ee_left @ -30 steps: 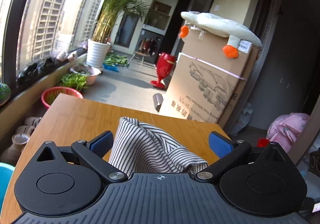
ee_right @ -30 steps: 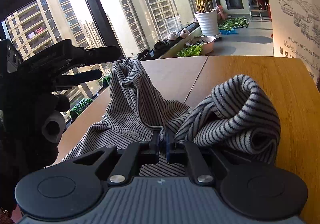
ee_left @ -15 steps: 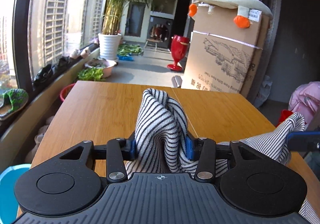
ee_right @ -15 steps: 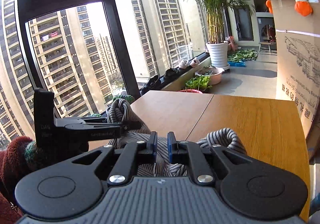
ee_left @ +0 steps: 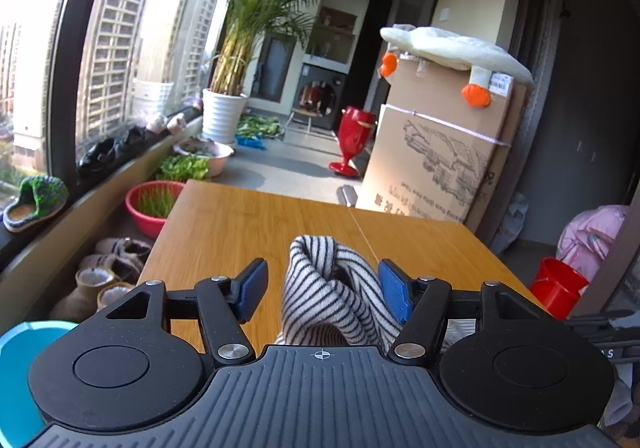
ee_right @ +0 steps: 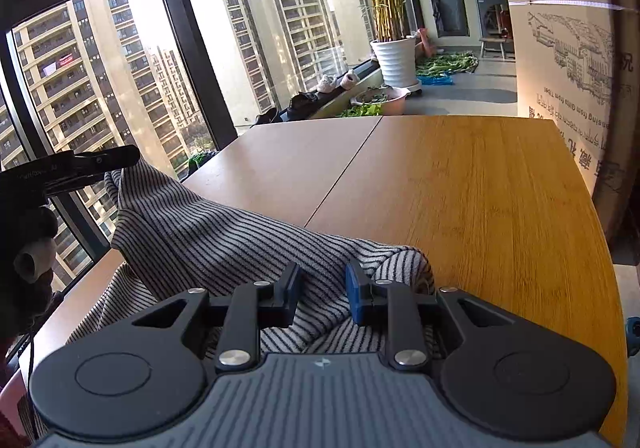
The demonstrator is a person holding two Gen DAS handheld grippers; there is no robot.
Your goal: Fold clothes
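Note:
A black-and-white striped garment [ee_left: 320, 268] lies bunched on the wooden table [ee_left: 248, 216]. My left gripper [ee_left: 323, 290] straddles a raised fold of it. The jaws are opening: the fold leans on the right blue pad, and the left pad stands clear of it. In the right wrist view the garment [ee_right: 224, 232] stretches from one of the left gripper's fingers [ee_right: 96, 160] down to my right gripper [ee_right: 324, 290]. The right jaws are opening too, a narrow gap apart. The cloth lies between and under them, and the pads do not press on it.
A large cardboard box [ee_left: 440, 168] with a plush duck [ee_left: 452, 52] on top stands past the table's far right corner. A potted palm [ee_left: 222, 116], a red basin [ee_left: 152, 204] and shoes line the window side. A red bucket [ee_left: 560, 288] sits right of the table.
The left jaws went from wide to pinching the fold, then spread again, and the left hand shifted sideways. The right jaws, earlier shut on the cloth, have parted. The garment now lies lower and flatter.

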